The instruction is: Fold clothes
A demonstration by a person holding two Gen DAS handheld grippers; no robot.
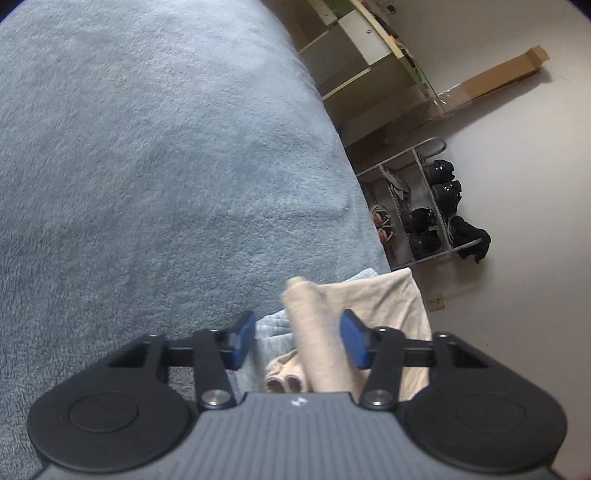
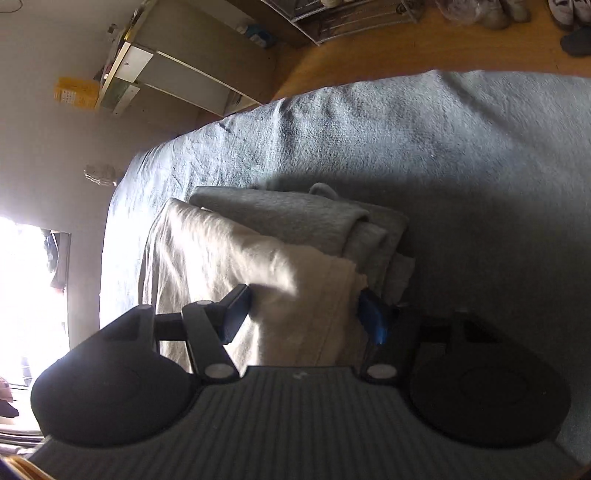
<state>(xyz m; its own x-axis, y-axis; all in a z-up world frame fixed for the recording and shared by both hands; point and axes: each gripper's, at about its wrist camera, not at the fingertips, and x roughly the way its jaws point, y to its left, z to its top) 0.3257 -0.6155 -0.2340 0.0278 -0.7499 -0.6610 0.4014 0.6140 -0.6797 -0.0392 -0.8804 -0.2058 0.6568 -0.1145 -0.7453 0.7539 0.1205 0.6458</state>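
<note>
A cream garment [image 1: 388, 302] lies near the right edge of the bed's blue-grey fleece blanket [image 1: 147, 166]. One raised fold of it stands between the fingers of my left gripper [image 1: 298, 341]. The fold rests against the right-hand pad [image 1: 354, 341]. A gap with pale blue cloth [image 1: 273, 328] separates it from the left-hand pad, so the jaws stand open. In the right wrist view the cream garment [image 2: 221, 251] drapes over a folded grey garment [image 2: 295, 218]. My right gripper [image 2: 304, 315] has the cream cloth filling its span, both pads against it.
Beyond the bed edge stand a shoe rack [image 1: 417, 206] with dark shoes, a shelf unit [image 1: 354, 55] and a long cardboard box [image 1: 498, 74]. The right wrist view shows wooden floor [image 2: 406, 48], shoes [image 2: 569, 14] and a bright window [image 2: 29, 295].
</note>
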